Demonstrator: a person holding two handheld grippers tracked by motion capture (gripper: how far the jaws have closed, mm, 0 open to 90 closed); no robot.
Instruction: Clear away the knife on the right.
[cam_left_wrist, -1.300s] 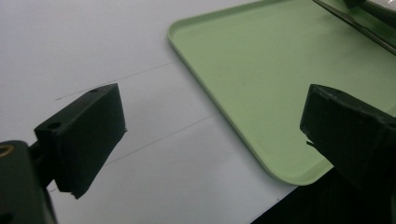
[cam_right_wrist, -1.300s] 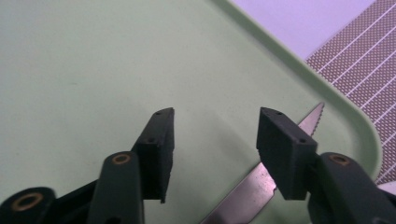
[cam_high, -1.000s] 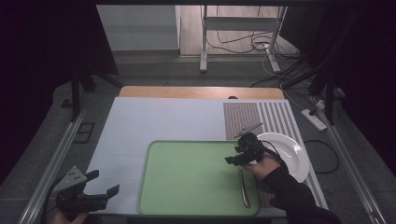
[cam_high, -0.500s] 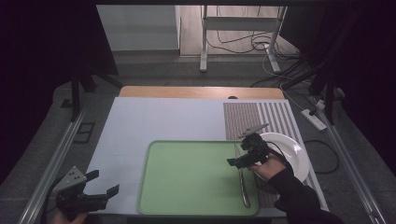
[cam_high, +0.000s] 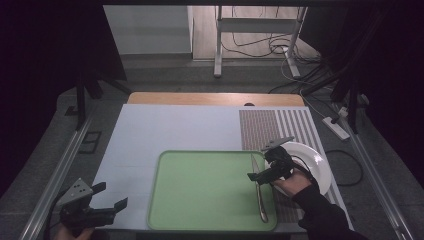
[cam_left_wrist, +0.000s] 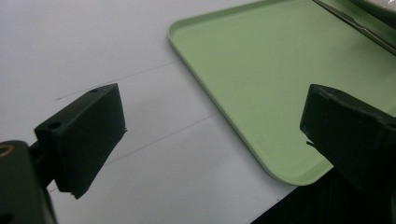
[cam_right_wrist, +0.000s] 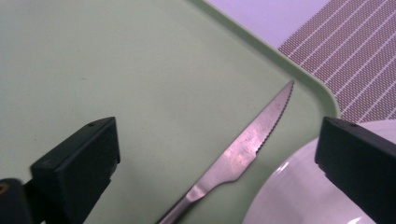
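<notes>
Now the right gripper (cam_high: 265, 162), fingers just spread, apparently clears the knife (cam_right_wrist: 243, 154).

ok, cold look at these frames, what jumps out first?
The green tray at the near middle of the pale table, with a steak knife lying along its right edge. Just right of that, the right gripper, whose jaws have just been opening, stands wide open above the knife, nothing between its jaws, beside a white plate on a striped placemat.

No readable text, labels, brands or numbers, perhaps too dim to tell on far floor items
</notes>
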